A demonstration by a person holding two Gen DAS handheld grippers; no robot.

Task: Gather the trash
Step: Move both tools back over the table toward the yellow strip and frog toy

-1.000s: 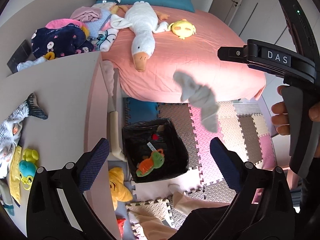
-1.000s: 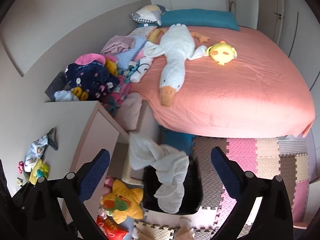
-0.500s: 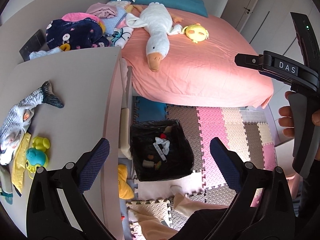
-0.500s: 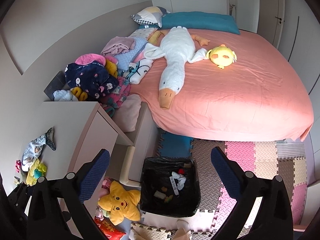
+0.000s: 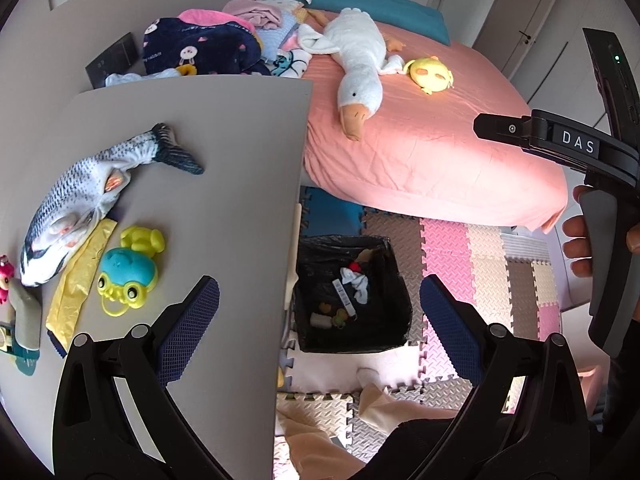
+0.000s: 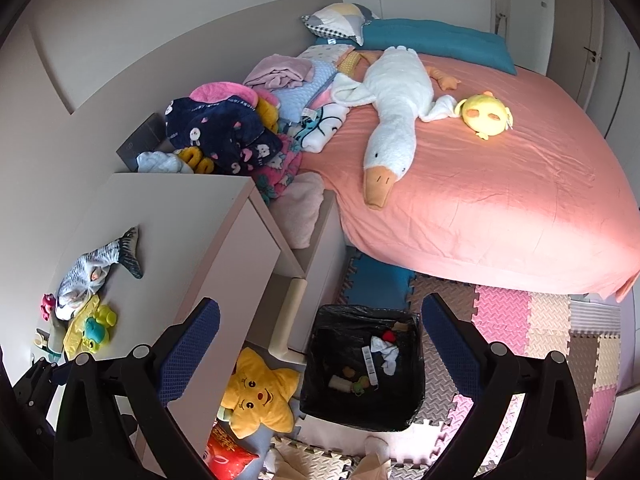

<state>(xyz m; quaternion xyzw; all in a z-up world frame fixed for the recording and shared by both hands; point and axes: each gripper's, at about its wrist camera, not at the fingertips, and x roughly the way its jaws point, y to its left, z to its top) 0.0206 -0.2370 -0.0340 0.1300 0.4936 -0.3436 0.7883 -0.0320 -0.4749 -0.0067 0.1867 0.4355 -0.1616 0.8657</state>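
While both tools hang above the room, the left gripper (image 5: 320,304) has its blue-padded fingers spread wide with nothing between them, and the right gripper (image 6: 320,328) is likewise released and empty. Seen from the left wrist, the right tool's black body marked "DAS" sits at three o'clock, gripped by a person's hand (image 5: 578,246).

Standing on the interlocking foam floor mat (image 5: 496,264), the square bin lined with a black plastic bag (image 5: 390,342) lies at six o'clock in both views, just beside the grey cabinet's edge. Inside it rest a crumpled white tissue (image 5: 356,280), a white barcoded strip (image 5: 344,298), a small red scrap and a few other bits too small to tell.

On the flat grey cabinet top (image 5: 224,152), at nine o'clock in the left view, lie a plush grey-and-white fish (image 5: 84,200), a flat yellow wrapper (image 5: 78,276) touching its underside, and a teal-and-yellow plastic toy (image 5: 128,274) just beside the wrapper.

At twelve o'clock the bed with a salmon-pink sheet (image 6: 520,200) carries a long white plush goose (image 6: 394,108) and a small round yellow plush chick (image 6: 486,114). On the floor at seven o'clock in the right view, a yellow star-shaped cushion (image 6: 258,398) sits beside the bin.
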